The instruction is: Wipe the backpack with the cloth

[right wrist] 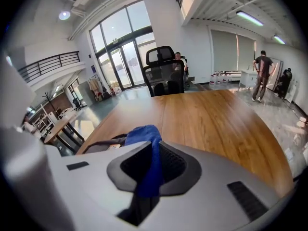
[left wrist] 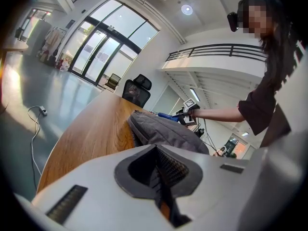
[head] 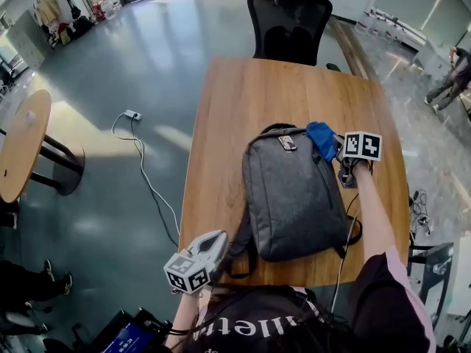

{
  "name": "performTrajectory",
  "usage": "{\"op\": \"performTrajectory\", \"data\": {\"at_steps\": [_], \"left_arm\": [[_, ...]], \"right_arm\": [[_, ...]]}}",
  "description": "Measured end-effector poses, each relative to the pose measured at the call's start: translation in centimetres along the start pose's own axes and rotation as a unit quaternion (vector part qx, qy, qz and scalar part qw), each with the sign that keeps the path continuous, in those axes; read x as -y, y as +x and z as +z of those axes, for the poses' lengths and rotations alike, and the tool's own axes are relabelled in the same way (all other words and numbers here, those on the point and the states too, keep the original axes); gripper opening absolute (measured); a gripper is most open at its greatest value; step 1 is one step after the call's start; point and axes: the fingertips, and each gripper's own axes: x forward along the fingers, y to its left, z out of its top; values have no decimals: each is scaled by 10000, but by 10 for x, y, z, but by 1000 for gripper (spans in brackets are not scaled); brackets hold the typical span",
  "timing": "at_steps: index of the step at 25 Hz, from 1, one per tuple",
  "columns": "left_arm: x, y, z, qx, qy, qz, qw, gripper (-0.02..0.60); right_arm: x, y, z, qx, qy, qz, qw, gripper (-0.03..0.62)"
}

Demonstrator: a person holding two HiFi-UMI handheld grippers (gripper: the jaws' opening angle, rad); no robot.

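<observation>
A grey backpack [head: 294, 193] lies flat on the wooden table [head: 243, 101], its handle toward the far end. My right gripper [head: 337, 151] is at the backpack's top right corner, shut on a blue cloth [head: 321, 140] that rests against the bag's upper edge. In the right gripper view the cloth [right wrist: 144, 133] sticks up between the jaws of the right gripper [right wrist: 153, 148], with the backpack [right wrist: 103, 146] just left of it. My left gripper [head: 215, 243] hovers by the table's near left edge beside a shoulder strap [head: 240, 245]. Seen in its own view, the left gripper [left wrist: 155, 150] is shut on nothing, pointing at the backpack [left wrist: 163, 131].
A black office chair [head: 287, 20] stands at the table's far end. A black cable [head: 352, 219] runs along the backpack's right side. On the floor to the left lie a white cable [head: 140, 160] and a round table [head: 22, 142]. A person [head: 450, 76] stands far right.
</observation>
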Motion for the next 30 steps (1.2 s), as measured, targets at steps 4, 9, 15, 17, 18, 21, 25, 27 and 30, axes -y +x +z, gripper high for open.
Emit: {"op": "performTrajectory", "data": {"at_steps": [4,9,15,17,18,21,25,27,30], "left_arm": [[4,-1,1,-17,61,-17,10000,2],[20,-1,-1,-18,168,-29,9999,2],[37,-6,-6,-31,281,17,9996,2],[44,-9,-9,-25,305,41,9995,2],[48,-10,-11,-18,314,57,9995,2],[62,-13,-20,-62,352,76,9993,2],[80,-17,-37,-132,393,111,9991,2],[88,-21,-45,-151,404,160,9989,2],[99,-32,-59,-245,424,234,9985,2]], "right_arm": [[22,-12,-9,39,197,-179,9996,54],[22,-37,-11,349,320,92,9988,54],[-15,-99,-17,1134,435,822,9892,54],[-31,-124,-24,1357,452,1056,9841,54],[-39,-137,-28,1471,469,1176,9810,54],[-61,-172,-43,1771,537,1525,9708,54],[-90,-205,-73,1910,449,1833,9633,54],[-106,-217,-90,1923,399,2001,9599,54],[-130,-232,-113,1922,426,2300,9531,54]]}}
